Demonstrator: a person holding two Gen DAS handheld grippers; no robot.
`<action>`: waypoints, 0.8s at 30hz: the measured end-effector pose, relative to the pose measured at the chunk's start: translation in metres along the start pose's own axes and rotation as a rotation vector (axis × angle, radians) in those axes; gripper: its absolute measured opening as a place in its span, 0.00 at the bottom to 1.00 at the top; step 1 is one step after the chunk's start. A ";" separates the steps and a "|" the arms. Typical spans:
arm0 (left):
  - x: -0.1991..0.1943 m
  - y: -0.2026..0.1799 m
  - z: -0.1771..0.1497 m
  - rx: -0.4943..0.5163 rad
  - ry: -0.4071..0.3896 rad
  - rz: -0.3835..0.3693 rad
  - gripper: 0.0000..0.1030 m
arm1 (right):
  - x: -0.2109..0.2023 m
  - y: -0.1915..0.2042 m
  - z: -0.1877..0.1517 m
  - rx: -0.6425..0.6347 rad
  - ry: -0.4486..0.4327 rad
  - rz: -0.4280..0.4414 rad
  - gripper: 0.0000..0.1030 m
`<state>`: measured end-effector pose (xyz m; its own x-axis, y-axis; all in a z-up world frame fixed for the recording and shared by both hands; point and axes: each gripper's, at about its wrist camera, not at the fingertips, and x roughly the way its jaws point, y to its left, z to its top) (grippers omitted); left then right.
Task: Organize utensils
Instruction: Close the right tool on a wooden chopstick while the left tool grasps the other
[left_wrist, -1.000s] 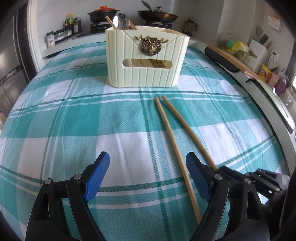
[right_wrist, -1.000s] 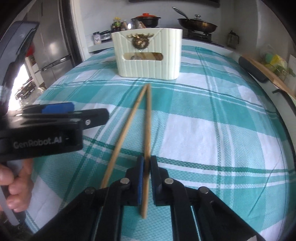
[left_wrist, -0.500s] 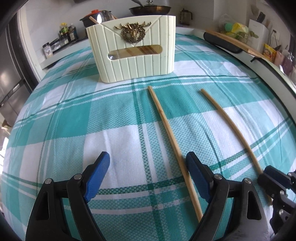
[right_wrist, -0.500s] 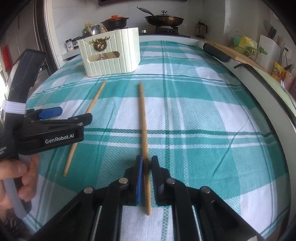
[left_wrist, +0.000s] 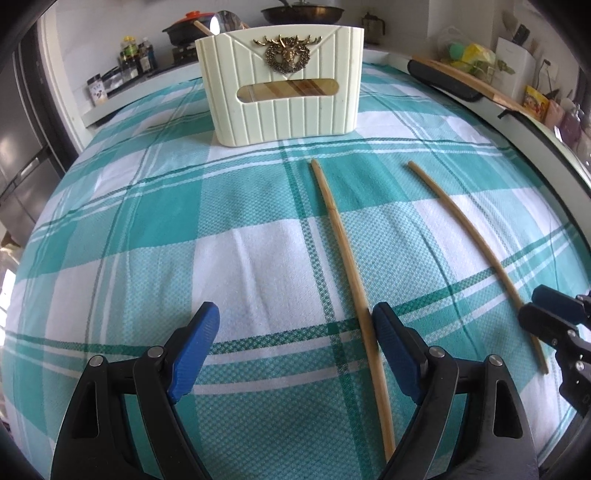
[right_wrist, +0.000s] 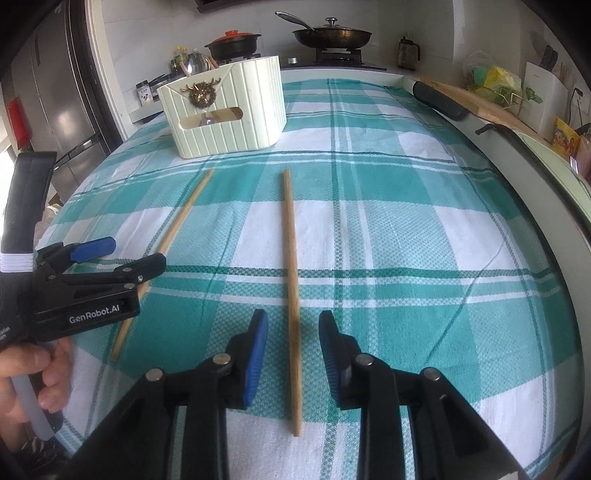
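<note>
As jaws open, chopstick (right_wrist: 291, 280) lies between right hand-held gripper (right_wrist: 293, 350).

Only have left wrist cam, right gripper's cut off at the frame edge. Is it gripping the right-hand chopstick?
Observer: No. The right gripper has its jaws opening; the chopstick lies flat between them, pads clear of it.
Operator: Anything in the holder slot from that side?
Observer: A shiny metal piece shows through the slot of the cream holder.
Operator: What's behind my camera?
Observer: A bare hand holds the left gripper by its handle.
</note>
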<state>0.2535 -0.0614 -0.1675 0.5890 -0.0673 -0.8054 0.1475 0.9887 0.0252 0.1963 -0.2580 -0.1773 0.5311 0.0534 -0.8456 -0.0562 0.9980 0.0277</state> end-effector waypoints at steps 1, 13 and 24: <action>0.000 0.000 0.001 0.001 0.004 -0.008 0.83 | 0.000 0.000 0.002 -0.006 0.006 0.005 0.28; 0.025 -0.008 0.048 0.081 0.029 -0.043 0.81 | 0.032 0.008 0.034 -0.130 0.091 0.057 0.29; 0.055 -0.011 0.090 0.105 0.132 -0.150 0.52 | 0.092 0.016 0.112 -0.191 0.153 0.123 0.28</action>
<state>0.3558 -0.0876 -0.1591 0.4464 -0.1875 -0.8750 0.3112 0.9493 -0.0447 0.3393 -0.2332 -0.1949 0.3769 0.1535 -0.9134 -0.2782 0.9594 0.0464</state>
